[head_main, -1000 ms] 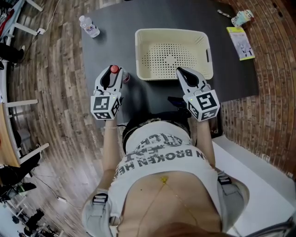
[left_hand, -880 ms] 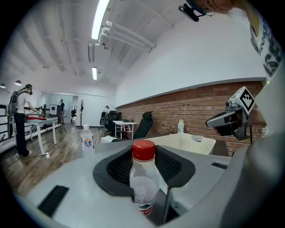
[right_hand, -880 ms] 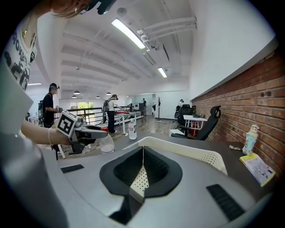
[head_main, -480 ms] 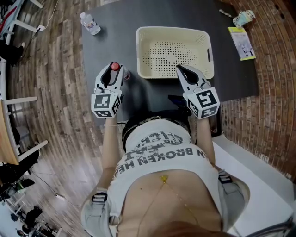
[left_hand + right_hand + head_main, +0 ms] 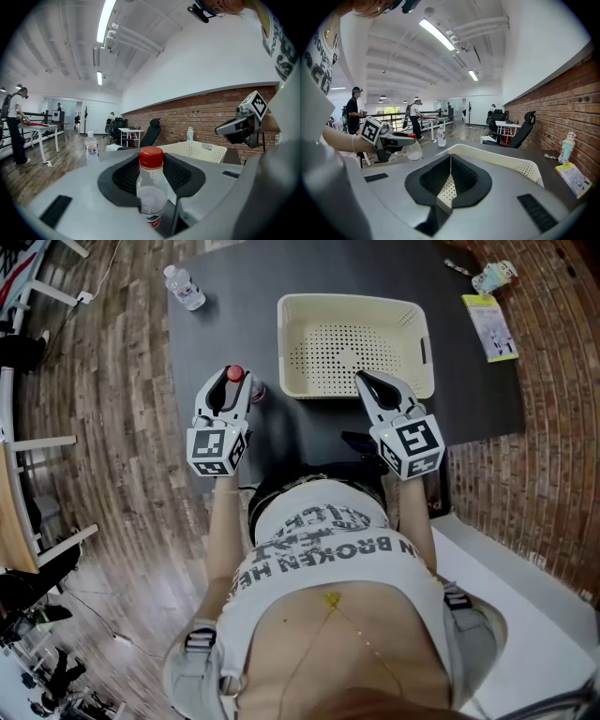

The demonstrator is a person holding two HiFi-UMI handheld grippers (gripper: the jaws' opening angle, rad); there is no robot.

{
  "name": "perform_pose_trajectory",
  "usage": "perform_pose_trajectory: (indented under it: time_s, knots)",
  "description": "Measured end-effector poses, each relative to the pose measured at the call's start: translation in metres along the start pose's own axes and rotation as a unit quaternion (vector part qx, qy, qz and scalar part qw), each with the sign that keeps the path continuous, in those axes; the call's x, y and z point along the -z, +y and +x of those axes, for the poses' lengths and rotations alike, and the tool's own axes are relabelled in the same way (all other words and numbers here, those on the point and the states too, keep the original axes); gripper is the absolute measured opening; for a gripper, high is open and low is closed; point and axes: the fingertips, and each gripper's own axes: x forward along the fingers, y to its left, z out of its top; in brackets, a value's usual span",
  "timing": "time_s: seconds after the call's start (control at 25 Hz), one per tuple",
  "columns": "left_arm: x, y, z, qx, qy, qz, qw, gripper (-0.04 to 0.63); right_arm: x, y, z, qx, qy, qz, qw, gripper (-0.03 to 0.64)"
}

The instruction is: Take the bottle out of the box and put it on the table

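A clear bottle (image 5: 240, 382) with a red cap stands upright over the black table (image 5: 225, 329), left of the cream perforated box (image 5: 352, 302). My left gripper (image 5: 230, 393) is shut on the bottle (image 5: 151, 187), its jaws pressed on both sides of the body below the cap. Whether the base touches the table I cannot tell. My right gripper (image 5: 368, 382) hovers at the box's front rim, shut with nothing held. In the right gripper view the box (image 5: 511, 165) lies just beyond the closed jaws. The box looks empty.
A second water bottle (image 5: 182, 287) stands at the table's far left corner. A yellow leaflet (image 5: 487, 326) and a small pale bottle (image 5: 491, 276) lie at the far right. Wooden floor runs along the left, brick floor along the right.
Both grippers have drifted only slightly. The left gripper keeps its hold on the bottle and the right stays by the box's front rim.
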Motion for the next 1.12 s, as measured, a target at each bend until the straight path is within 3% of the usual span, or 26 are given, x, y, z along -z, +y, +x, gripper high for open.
perform_pose_trajectory:
  time_s: [1.12]
  knots:
    - [-0.0032,-0.0009,0.0020,0.009,-0.006,-0.011,0.9999,0.147,0.0015,0.0002,-0.0039,0.004,0.001,0.000,1.000,0.009]
